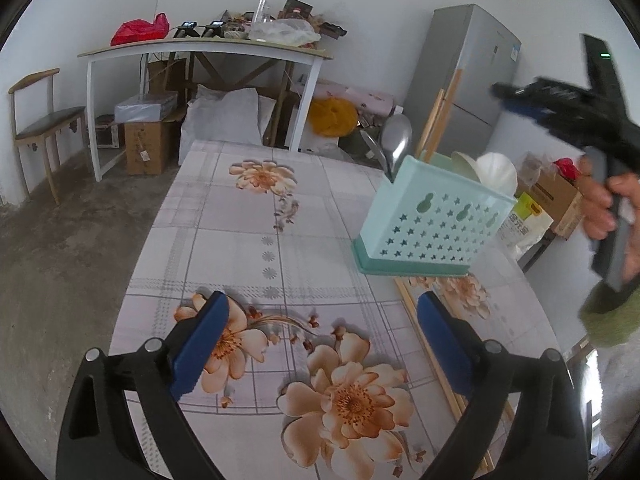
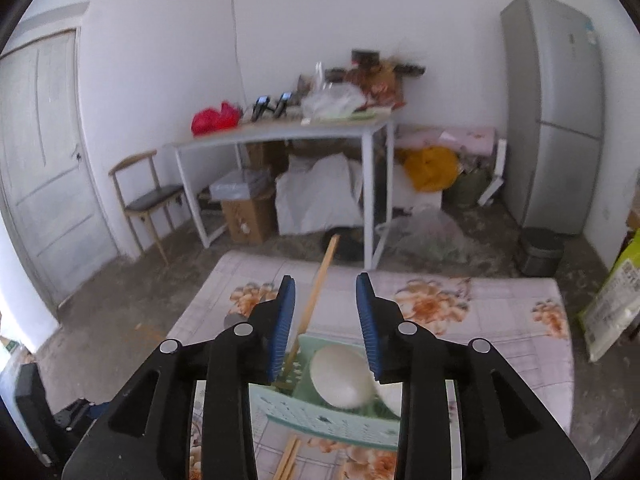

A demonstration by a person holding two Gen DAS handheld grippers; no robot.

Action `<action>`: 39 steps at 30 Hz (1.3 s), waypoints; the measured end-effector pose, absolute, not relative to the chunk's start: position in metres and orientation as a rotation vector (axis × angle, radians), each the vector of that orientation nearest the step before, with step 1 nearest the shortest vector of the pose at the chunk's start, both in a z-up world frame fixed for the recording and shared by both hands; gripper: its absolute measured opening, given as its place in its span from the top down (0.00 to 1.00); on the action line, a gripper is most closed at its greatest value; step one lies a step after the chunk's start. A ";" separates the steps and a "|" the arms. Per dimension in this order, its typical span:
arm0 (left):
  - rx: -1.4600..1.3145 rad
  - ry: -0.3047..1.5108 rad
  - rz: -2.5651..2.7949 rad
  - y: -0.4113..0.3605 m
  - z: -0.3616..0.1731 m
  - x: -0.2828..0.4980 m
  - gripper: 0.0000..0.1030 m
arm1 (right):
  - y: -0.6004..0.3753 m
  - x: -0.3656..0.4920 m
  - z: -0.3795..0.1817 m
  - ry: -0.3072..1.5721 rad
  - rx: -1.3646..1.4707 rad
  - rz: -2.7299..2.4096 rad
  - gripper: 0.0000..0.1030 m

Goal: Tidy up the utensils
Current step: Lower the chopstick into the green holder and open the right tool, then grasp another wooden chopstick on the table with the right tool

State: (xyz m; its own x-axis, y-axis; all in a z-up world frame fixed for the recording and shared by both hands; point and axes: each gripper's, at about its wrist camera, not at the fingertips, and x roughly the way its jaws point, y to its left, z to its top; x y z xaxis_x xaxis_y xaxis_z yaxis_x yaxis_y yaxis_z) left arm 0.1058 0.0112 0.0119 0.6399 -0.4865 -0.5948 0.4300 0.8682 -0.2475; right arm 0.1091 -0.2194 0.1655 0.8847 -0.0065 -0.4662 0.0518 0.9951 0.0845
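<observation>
Left gripper (image 1: 320,344) hangs over the counter (image 1: 240,232), jaws spread wide, nothing but flowered cloth between them. Ahead and to the right of those jaws stands the mint utensil holder (image 1: 432,224), upright on the counter, its star-punched wall facing us. Out of its left compartment poke metal spoons (image 1: 394,140), handles hidden inside; white ceramic spoons (image 1: 494,170) fill the right side, only their bowls showing. Loose wooden chopsticks (image 1: 436,356) lie along the counter's right edge, partly covered by the right jaw, and their count is hard to read.

Far right, the right gripper (image 1: 520,94) comes in blurred, a hand (image 1: 600,208) wrapped on its handle, a green sleeve (image 1: 608,316) cut off by the lens edge.

From the right wrist, the right gripper (image 2: 326,320) shows jaws part-way apart, pinching nothing. A chopstick (image 2: 316,300) rises in the gap just inside the left jaw, clear of the pads as far as the blur allows, its lower end down in the holder. The holder sits right beneath these jaws, its near wall cut by the gripper body, its left end hidden altogether.

Beyond the jaws: a white side table (image 2: 280,136) piled with clutter, a red bag (image 2: 214,118), a chair (image 2: 148,196), a grey fridge (image 2: 556,108), boxes and sacks underneath, a door (image 2: 44,160) at left.
</observation>
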 end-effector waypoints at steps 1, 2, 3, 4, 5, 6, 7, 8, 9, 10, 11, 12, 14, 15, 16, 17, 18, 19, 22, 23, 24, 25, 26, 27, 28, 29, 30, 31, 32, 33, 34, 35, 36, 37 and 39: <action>-0.083 0.706 -0.526 0.010 0.012 0.105 0.10 | -0.221 0.103 0.169 0.472 0.100 -0.030 0.69; -0.080 0.709 -0.528 0.009 0.011 0.105 0.10 | -0.224 0.086 0.172 0.453 0.109 -0.027 0.68; -0.075 0.716 -0.532 0.007 0.010 0.105 0.10 | -0.225 0.075 0.173 0.446 0.113 -0.025 0.67; -0.070 0.721 -0.533 0.005 0.009 0.105 0.10 | -0.225 0.069 0.173 0.444 0.116 -0.024 0.67; -0.061 0.728 -0.535 0.002 0.007 0.105 0.09 | -0.226 0.052 0.170 0.445 0.125 -0.024 0.66; -0.051 0.736 -0.534 0.000 0.006 0.105 0.09 | -0.227 0.045 0.164 0.457 0.131 -0.024 0.66; -0.041 0.742 -0.533 -0.003 0.004 0.105 0.09 | -0.227 0.039 0.160 0.470 0.133 -0.026 0.66; -0.021 0.754 -0.530 -0.007 0.002 0.106 0.09 | -0.228 0.032 0.148 0.503 0.140 -0.040 0.66; -0.003 0.766 -0.527 -0.010 -0.001 0.106 0.09 | -0.229 0.028 0.137 0.537 0.149 -0.052 0.66; 0.015 0.781 -0.523 -0.014 -0.005 0.107 0.09 | -0.231 0.026 0.124 0.580 0.166 -0.060 0.66; 0.030 0.797 -0.520 -0.017 -0.009 0.109 0.09 | -0.233 0.024 0.104 0.641 0.196 -0.070 0.66; 0.047 0.817 -0.518 -0.021 -0.014 0.110 0.09 | -0.234 0.023 0.083 0.709 0.239 -0.079 0.66; 0.075 0.851 -0.517 -0.028 -0.022 0.112 0.09 | -0.235 0.024 0.046 0.831 0.305 -0.099 0.69; 0.092 0.866 -0.517 -0.031 -0.026 0.112 0.09 | -0.234 0.024 0.028 0.888 0.336 -0.113 0.71; 0.103 0.872 -0.516 -0.033 -0.029 0.111 0.09 | -0.233 0.023 0.017 0.922 0.356 -0.114 0.75; 0.120 0.882 -0.513 -0.036 -0.033 0.111 0.09 | -0.230 0.023 0.002 0.961 0.386 -0.104 0.77; 0.136 0.891 -0.512 -0.039 -0.037 0.110 0.09 | -0.227 0.023 -0.005 0.979 0.398 -0.096 0.77; 0.158 0.902 -0.511 -0.042 -0.041 0.110 0.09 | -0.222 0.024 -0.012 0.994 0.394 -0.087 0.77; 0.204 0.923 -0.502 -0.049 -0.052 0.107 0.09 | -0.209 0.026 -0.018 1.009 0.329 -0.086 0.78; 0.212 0.932 -0.500 -0.050 -0.055 0.107 0.09 | -0.204 0.028 -0.020 1.018 0.299 -0.086 0.81; 0.224 0.948 -0.495 -0.052 -0.060 0.108 0.09 | -0.200 0.031 -0.023 1.028 0.271 -0.088 0.83; 0.232 0.956 -0.490 -0.053 -0.063 0.108 0.09 | -0.197 0.032 -0.027 1.037 0.242 -0.094 0.86; 0.255 0.939 -0.478 -0.054 -0.064 0.106 0.08 | -0.195 0.034 -0.031 1.044 0.224 -0.102 0.90; 0.267 0.938 -0.476 -0.055 -0.066 0.106 0.06 | -0.194 0.036 -0.034 1.053 0.211 -0.107 0.91; 0.266 0.936 -0.474 -0.054 -0.066 0.105 0.06 | -0.196 0.036 -0.037 1.056 0.210 -0.112 0.94; 0.264 0.935 -0.475 -0.054 -0.066 0.105 0.06 | -0.197 0.036 -0.038 1.048 0.212 -0.114 0.95; 0.268 0.933 -0.478 -0.054 -0.067 0.105 0.06 | -0.199 0.034 -0.038 1.045 0.221 -0.115 0.95; 0.269 0.934 -0.482 -0.054 -0.067 0.105 0.06 | -0.202 0.031 -0.038 1.043 0.227 -0.119 0.95; 0.274 0.934 -0.488 -0.053 -0.067 0.105 0.06 | -0.205 0.028 -0.038 1.039 0.234 -0.130 0.95; 0.277 0.936 -0.494 -0.053 -0.066 0.105 0.06 | -0.208 0.026 -0.038 1.036 0.242 -0.140 0.95; 0.280 0.937 -0.498 -0.053 -0.067 0.105 0.06 | -0.213 0.022 -0.038 1.033 0.256 -0.150 0.95; 0.285 0.939 -0.507 -0.053 -0.067 0.105 0.06 | -0.216 0.019 -0.038 1.030 0.266 -0.157 0.95; 0.288 0.940 -0.511 -0.053 -0.066 0.105 0.06 | -0.221 0.015 -0.038 1.026 0.283 -0.166 0.95; 0.289 0.945 -0.510 -0.052 -0.066 0.106 0.06 | -0.224 0.014 -0.038 1.023 0.295 -0.170 0.95; 0.263 0.955 -0.511 -0.052 -0.064 0.107 0.09 | -0.232 0.007 -0.039 1.013 0.332 -0.179 0.95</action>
